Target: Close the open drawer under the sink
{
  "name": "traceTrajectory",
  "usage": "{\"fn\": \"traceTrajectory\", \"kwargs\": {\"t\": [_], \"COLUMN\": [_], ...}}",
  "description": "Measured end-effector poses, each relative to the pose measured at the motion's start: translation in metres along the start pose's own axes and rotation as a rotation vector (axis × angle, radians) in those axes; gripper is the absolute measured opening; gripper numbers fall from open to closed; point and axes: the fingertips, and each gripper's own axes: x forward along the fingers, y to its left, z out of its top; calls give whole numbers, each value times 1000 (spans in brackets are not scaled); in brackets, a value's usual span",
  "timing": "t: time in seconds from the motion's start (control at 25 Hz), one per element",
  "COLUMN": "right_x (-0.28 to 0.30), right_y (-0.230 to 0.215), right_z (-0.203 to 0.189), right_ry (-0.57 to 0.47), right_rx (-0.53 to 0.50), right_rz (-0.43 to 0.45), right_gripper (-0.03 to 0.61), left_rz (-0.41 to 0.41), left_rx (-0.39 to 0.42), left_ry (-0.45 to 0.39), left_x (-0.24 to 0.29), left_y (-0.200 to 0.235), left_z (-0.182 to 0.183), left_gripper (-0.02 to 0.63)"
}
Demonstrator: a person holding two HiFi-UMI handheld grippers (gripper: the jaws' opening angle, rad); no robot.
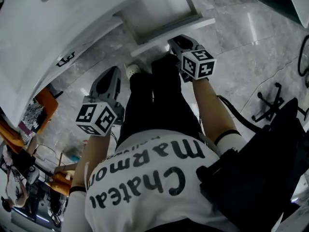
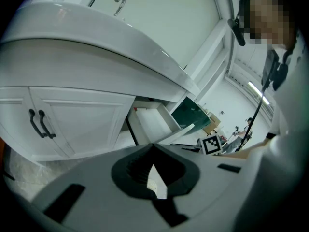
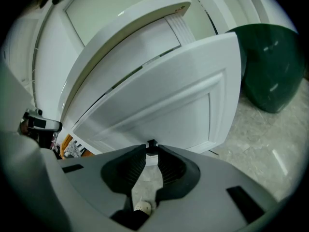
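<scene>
White throughout: drawer (image 1: 159, 11) pulled out from under the right end of the sink counter (image 1: 58, 28), its front panel (image 1: 171, 35) jutting over the grey marble floor (image 1: 241, 47). Right gripper (image 3: 151, 151) up against that panel, jaws drawn nearly together and pinching a small black handle (image 3: 151, 144) on it, only a slim strip of floor showing between the pads behind the tips. Left gripper (image 2: 153, 148) held clear of the cabinet, lower in the head view and beside the person's black-trousered legs (image 1: 149, 105); tips pressed together on nothing, pointed toward the drawer's open side. Closed cabinet doors (image 2: 82, 124) to the left of the drawer, with a pair of black pulls (image 2: 38, 124) side by side. Faucet (image 2: 120, 4) above the counter's rim. Dark green bin (image 3: 270, 66) on the floor just past the drawer's far side. Black chair base (image 1: 270, 105) well apart, off to the right.
</scene>
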Motion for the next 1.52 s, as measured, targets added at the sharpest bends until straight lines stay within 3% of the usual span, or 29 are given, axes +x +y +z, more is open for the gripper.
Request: {"fn": "traceTrajectory", "kwargs": {"t": [0.48,0.84,1.2,1.52], "right_x": [8,15,18,22], "right_y": [1,1,2,2], "right_z": [14,24,28,34], "right_ry": [-119,-147,-181,-211], "right_rx": [21,9,-71,-55], "right_rz": [-72,-68,-48,-74], "right_gripper": [63,58,71,71], "left_rz": [19,28,-13,-23], "left_rx": [-12,-22,-4,-2], "left_ry": [-13,-50,-118,-130], "left_x": [3,3,25,36], "left_y": [10,15,19,28], "left_z": [1,6,2,-9], "left_gripper": [8,8,8,8]}}
